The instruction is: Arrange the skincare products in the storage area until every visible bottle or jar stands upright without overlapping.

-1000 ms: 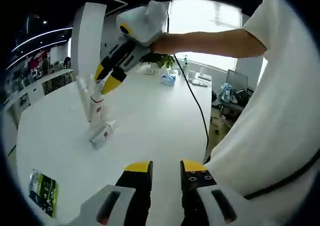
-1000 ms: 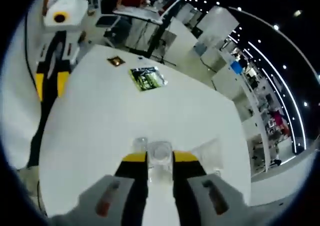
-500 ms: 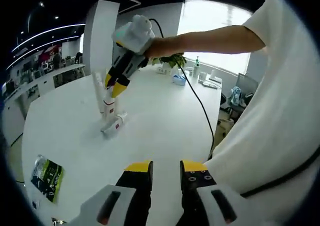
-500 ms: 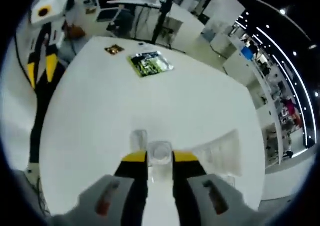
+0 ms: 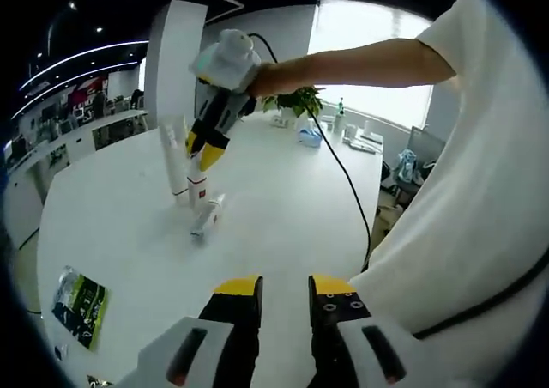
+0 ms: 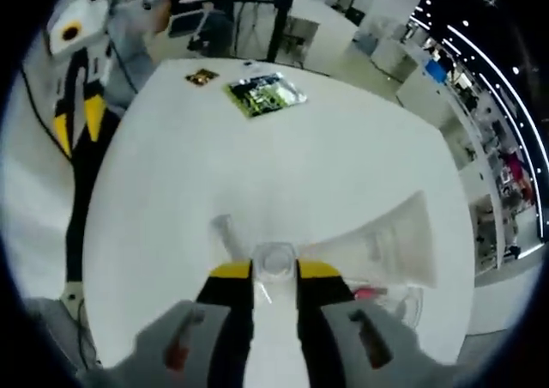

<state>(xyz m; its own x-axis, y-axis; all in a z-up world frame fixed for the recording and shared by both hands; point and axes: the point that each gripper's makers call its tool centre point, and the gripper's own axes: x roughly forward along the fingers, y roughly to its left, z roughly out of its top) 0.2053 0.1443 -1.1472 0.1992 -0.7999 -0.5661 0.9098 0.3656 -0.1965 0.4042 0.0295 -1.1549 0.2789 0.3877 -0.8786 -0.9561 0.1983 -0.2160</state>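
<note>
My right gripper (image 5: pixel 206 148) reaches out over the white table (image 5: pixel 274 225), seen from my left gripper view with my arm stretched across the top of the picture. Its yellow-tipped jaws are clamped on the clear cap of a white bottle (image 5: pixel 197 182) that stands upright on the table. In the right gripper view that same cap (image 6: pixel 274 262) sits pinched between my two jaws, with the bottle's white body running down between them toward me.

Just beside the held bottle, on the side away from my body, a white tube (image 5: pixel 176 160) stands upright — in the right gripper view it fans out wide to the right of my jaws (image 6: pixel 390 242). A second small bottle (image 5: pixel 208 216) lies on its side on the table just below my right gripper, close to the standing pair but apart from them; I cannot tell its label beyond a red mark.

My left gripper (image 5: pixel 285 295) hangs low over the near part of the table, well apart from the products, its jaws parted with nothing between them. It also appears at the far left of the right gripper view (image 6: pixel 75 124).

A green packet (image 5: pixel 79 305) lies flat to the left of my left gripper — far ahead of my right one (image 6: pixel 264 93), with a small dark square packet (image 6: pixel 202 76) near it.
</note>
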